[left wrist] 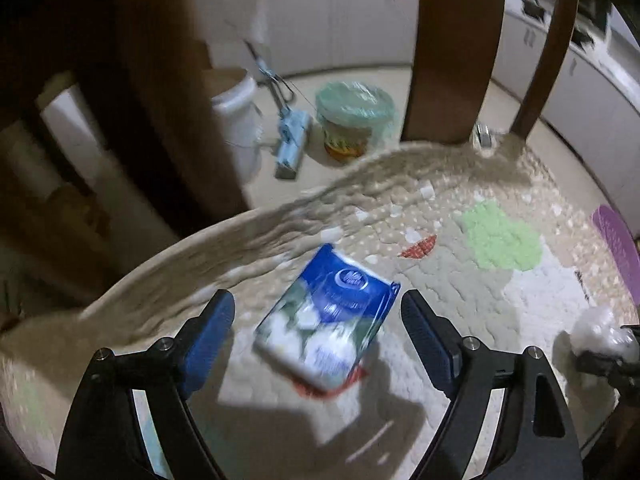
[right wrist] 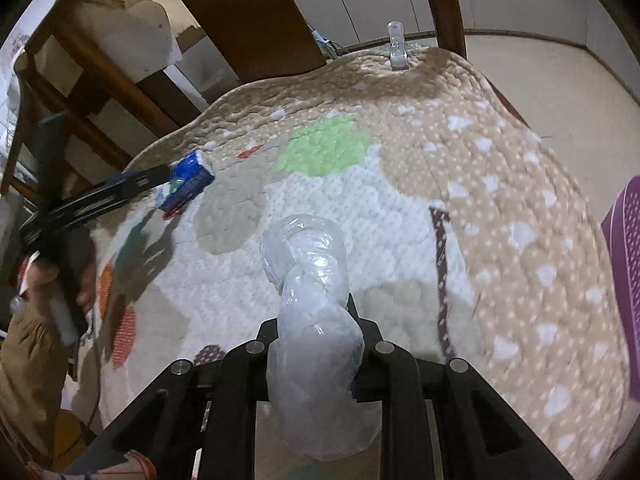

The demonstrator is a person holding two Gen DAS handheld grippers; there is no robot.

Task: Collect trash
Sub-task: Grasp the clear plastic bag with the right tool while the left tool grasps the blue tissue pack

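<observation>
A blue and white tissue packet (left wrist: 324, 320) lies tilted on the quilted cloth (left wrist: 460, 280), between the fingers of my left gripper (left wrist: 318, 320). That gripper is open, and I see neither blue pad (left wrist: 208, 336) pressing on the packet. In the right wrist view the same packet (right wrist: 188, 180) sits at the tip of the left gripper near the cloth's far left edge. My right gripper (right wrist: 316, 320) is shut on a crumpled clear plastic bag (right wrist: 304, 248), which sticks out above the fingers and hides them. It hangs over the middle of the cloth.
A purple perforated basket (right wrist: 624, 280) stands at the right edge. A clear clip (right wrist: 398, 48) holds the cloth's far edge by the wooden chair backs (left wrist: 452, 48). On the floor beyond are a bin with a green liner (left wrist: 354, 120), a white bucket (left wrist: 236, 120) and a mop (left wrist: 292, 140).
</observation>
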